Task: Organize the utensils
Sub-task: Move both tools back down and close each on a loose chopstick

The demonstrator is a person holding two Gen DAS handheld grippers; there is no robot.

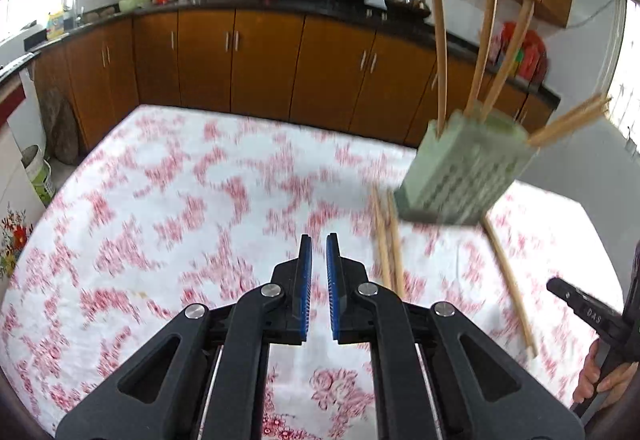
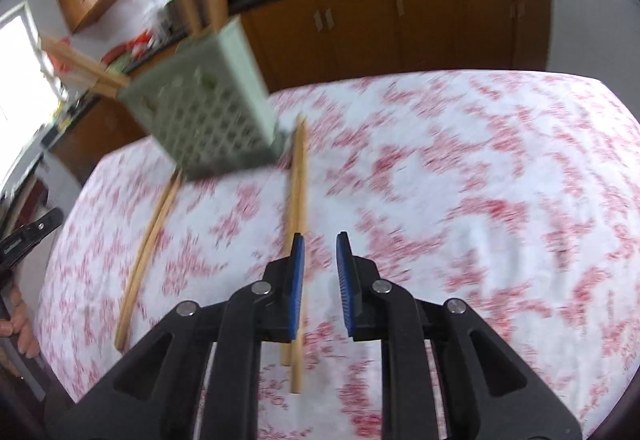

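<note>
1. A kitchen with brown wooden cabinets (image 1: 260, 55) lies behind a table under a white cloth with a red flower print (image 1: 180, 199).
2. The left tongs (image 1: 319, 240) hang over bare cloth, blue pads nearly together, gripping nothing.
3. A pale green perforated plastic holder (image 1: 464, 175) stands on the table with wooden chopsticks (image 1: 442, 55) in it.
4. Loose wooden chopsticks (image 2: 298, 179) lie just beside the holder.
5. The right tongs (image 2: 320, 240) stand narrowly apart and empty, over the loose pair's near end.

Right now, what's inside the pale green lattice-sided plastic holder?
Wooden chopsticks stand in the pale green lattice-sided plastic holder, some upright, a pair leaning out sideways. Their lower ends and the holder's bottom are hidden by its walls and motion blur.
</note>
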